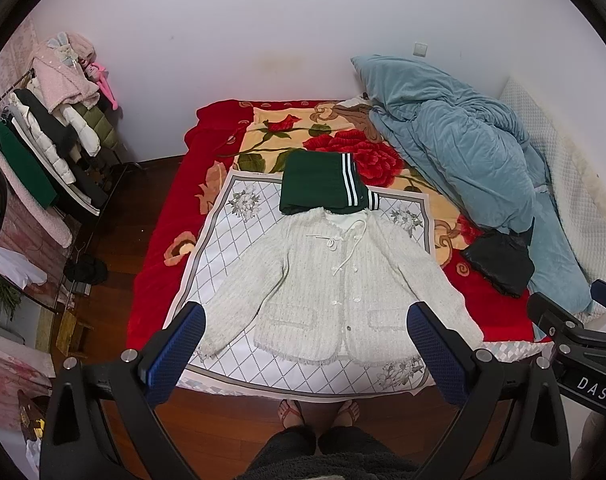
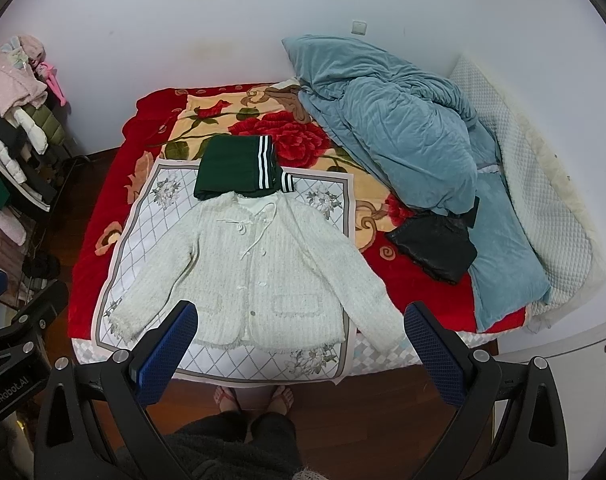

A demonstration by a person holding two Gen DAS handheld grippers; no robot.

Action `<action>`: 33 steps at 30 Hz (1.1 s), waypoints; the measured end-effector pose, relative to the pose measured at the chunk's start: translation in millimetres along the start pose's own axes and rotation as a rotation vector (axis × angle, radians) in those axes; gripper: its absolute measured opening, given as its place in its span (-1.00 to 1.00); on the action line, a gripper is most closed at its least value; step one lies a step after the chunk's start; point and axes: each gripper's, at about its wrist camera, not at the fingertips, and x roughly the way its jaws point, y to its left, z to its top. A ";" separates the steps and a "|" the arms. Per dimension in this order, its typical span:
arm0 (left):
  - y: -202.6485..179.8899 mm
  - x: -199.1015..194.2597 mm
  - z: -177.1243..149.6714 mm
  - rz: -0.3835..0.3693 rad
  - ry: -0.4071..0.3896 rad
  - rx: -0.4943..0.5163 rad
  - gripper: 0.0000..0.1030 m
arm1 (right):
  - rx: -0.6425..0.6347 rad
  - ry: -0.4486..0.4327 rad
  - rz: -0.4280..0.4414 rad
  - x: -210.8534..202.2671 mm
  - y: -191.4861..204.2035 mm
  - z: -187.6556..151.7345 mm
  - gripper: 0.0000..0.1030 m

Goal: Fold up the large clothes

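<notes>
A white fuzzy jacket point(image 1: 335, 284) lies flat and face up, arms spread, on a white cloth with a diamond pattern point(image 1: 239, 248) on the bed point(image 1: 159, 280). A folded green garment with white stripes point(image 1: 323, 184) touches its collar. A black bag point(image 1: 499, 260) lies near the blue quilt point(image 1: 463, 152). The left claw point(image 1: 307, 344) and right claw point(image 2: 301, 342) both hang above the jacket with fingers wide apart, holding nothing. The left view shows more of the clothes rack point(image 1: 43, 152); the right view shows more of the white padded mat point(image 2: 543, 184).
</notes>
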 end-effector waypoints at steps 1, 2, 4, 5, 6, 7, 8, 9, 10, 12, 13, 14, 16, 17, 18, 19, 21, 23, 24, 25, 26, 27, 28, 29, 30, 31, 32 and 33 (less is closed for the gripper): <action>-1.6 -0.5 0.3 0.001 -0.001 0.001 0.99 | 0.000 0.000 0.001 -0.7 -0.4 0.9 1.00; -0.1 -0.3 0.4 -0.001 0.000 -0.001 0.99 | 0.001 -0.001 0.000 -0.5 -0.1 0.2 1.00; -2.5 -1.3 1.6 -0.002 -0.001 -0.001 0.99 | 0.001 -0.002 -0.001 -1.3 -0.5 1.4 1.00; -3.3 -1.8 2.9 -0.002 -0.001 -0.001 0.99 | 0.001 -0.001 0.000 -2.7 0.3 4.4 1.00; -3.6 -2.0 3.1 -0.003 -0.001 -0.001 0.99 | 0.000 -0.002 -0.001 -2.6 0.6 3.8 1.00; -4.1 -2.1 3.3 -0.005 0.000 -0.001 0.99 | -0.001 -0.002 -0.001 -2.6 0.6 3.5 1.00; -3.7 -2.0 2.8 -0.003 -0.001 -0.001 0.99 | -0.001 -0.001 -0.001 -3.0 0.4 3.8 1.00; -4.2 -2.1 2.9 -0.003 -0.002 -0.001 0.99 | -0.001 -0.002 0.000 -2.8 0.5 3.2 1.00; -3.4 -1.8 2.4 -0.003 -0.002 -0.001 0.99 | -0.001 -0.002 -0.001 -2.7 0.6 2.8 1.00; -4.4 -2.6 3.2 -0.004 -0.003 -0.002 0.99 | -0.001 -0.002 -0.001 -3.1 0.4 2.9 1.00; -5.8 -3.8 5.4 -0.004 -0.003 -0.002 0.99 | -0.001 -0.003 0.000 -3.0 0.4 2.3 1.00; -6.1 -4.2 6.3 -0.005 -0.002 -0.003 0.99 | 0.000 -0.003 0.000 -3.4 0.3 2.5 1.00; -7.3 -5.0 6.2 -0.003 -0.004 -0.003 0.99 | -0.001 -0.004 -0.001 -3.1 0.7 1.8 1.00; -6.8 -5.4 6.6 -0.005 -0.003 -0.003 0.99 | -0.002 -0.005 -0.001 -5.2 1.4 3.3 1.00; -8.1 -6.0 7.6 -0.005 -0.004 -0.004 0.99 | -0.002 -0.005 0.000 -5.0 1.5 2.8 1.00; -8.7 -6.2 7.8 -0.004 -0.006 -0.003 0.99 | -0.002 -0.004 0.000 -4.8 1.6 2.6 1.00; -9.0 -7.2 10.1 -0.005 -0.005 -0.005 0.99 | -0.001 -0.005 -0.001 -5.0 1.7 2.5 1.00; -7.9 -6.8 8.2 -0.004 -0.007 -0.003 0.99 | -0.001 -0.004 -0.001 -5.4 1.7 2.9 1.00; -9.1 -7.3 9.6 -0.004 -0.007 -0.003 0.99 | -0.002 -0.004 0.000 -5.2 1.8 2.3 1.00; -8.0 -7.2 8.2 -0.005 -0.007 -0.004 0.99 | -0.002 -0.005 -0.001 -5.0 1.8 2.0 1.00; -8.7 -7.4 8.5 -0.004 -0.009 -0.004 0.99 | -0.002 -0.005 -0.002 -5.3 1.7 2.3 1.00; -9.5 -8.3 10.0 -0.004 -0.009 -0.004 0.99 | -0.001 -0.005 0.000 -5.2 1.5 1.7 1.00; -9.5 -11.2 12.7 -0.006 -0.009 -0.004 0.99 | -0.001 -0.005 0.000 -5.0 1.5 1.4 1.00; -10.4 -11.7 13.5 -0.007 -0.010 -0.003 0.99 | 0.000 -0.006 -0.001 -5.3 1.5 1.8 1.00; -11.2 -11.9 14.1 -0.007 -0.010 -0.001 0.99 | 0.000 -0.005 0.000 -4.9 1.5 1.3 1.00; -10.6 -13.0 15.1 -0.008 -0.010 0.000 0.99 | 0.000 -0.005 0.000 -4.8 1.4 1.0 1.00; -11.2 -12.5 17.3 -0.009 -0.008 0.001 0.99 | 0.003 -0.006 -0.002 -4.9 1.1 1.4 1.00; -12.0 -10.7 20.3 -0.006 -0.007 0.003 0.99 | 0.006 -0.005 -0.003 -5.2 2.2 3.0 1.00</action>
